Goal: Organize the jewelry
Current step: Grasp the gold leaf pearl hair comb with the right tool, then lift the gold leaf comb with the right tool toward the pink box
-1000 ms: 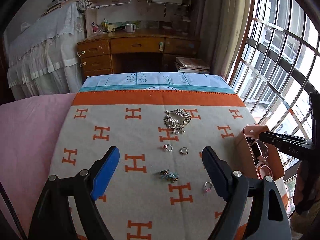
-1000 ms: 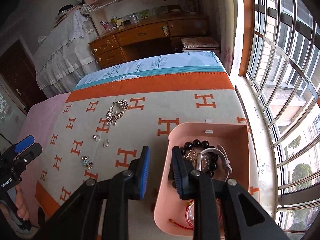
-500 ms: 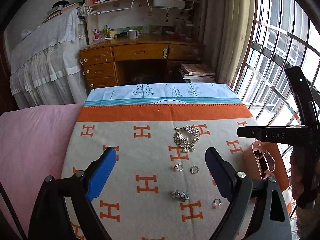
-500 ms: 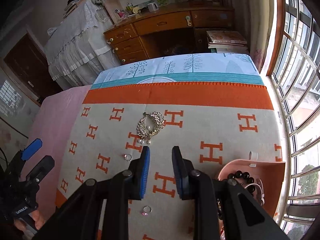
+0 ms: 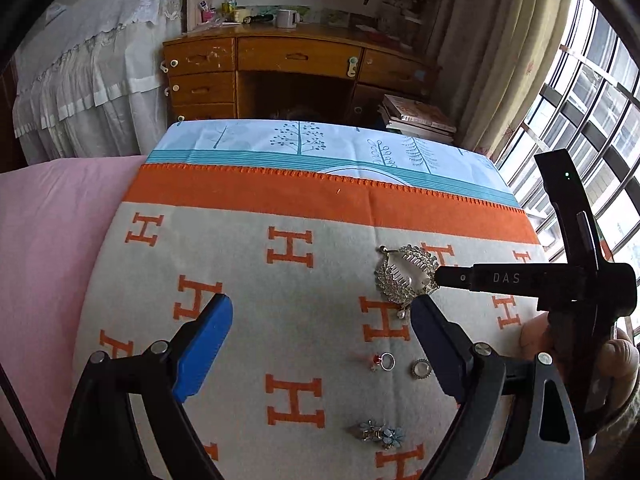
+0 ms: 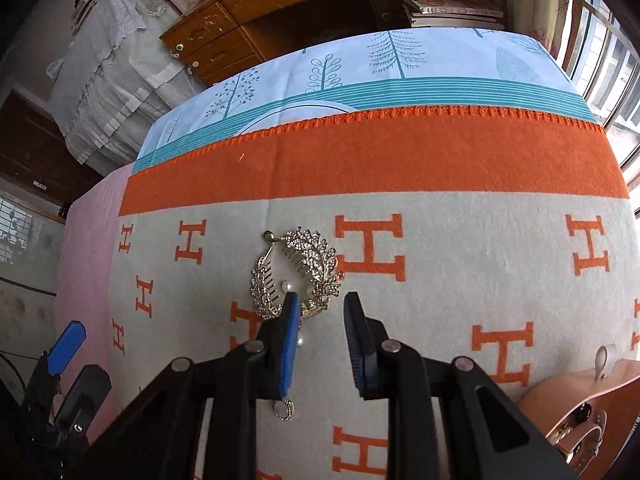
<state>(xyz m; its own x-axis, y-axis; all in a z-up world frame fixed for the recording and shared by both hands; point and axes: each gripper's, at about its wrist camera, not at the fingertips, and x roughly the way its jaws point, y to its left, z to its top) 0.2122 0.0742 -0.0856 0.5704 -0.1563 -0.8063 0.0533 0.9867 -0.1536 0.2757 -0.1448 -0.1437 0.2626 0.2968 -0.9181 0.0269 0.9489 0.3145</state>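
Right wrist view: the right claw (image 6: 322,312) hangs over the H-patterned blanket (image 6: 460,264), its jaws parted a little and empty, its left pad overlapping the near edge of the rhinestone leaf hair comb (image 6: 298,272). The pink jewelry box (image 6: 560,400) sits right of the comb. The left claw (image 5: 320,340) is spread wide, grasping nothing; two rings (image 5: 386,361) lie nearer than the comb.

An H-patterned blanket (image 5: 248,320) on the bed carries a hair comb (image 5: 406,276), rings (image 5: 386,361), a brooch (image 5: 378,434) and a pink box (image 6: 576,404)
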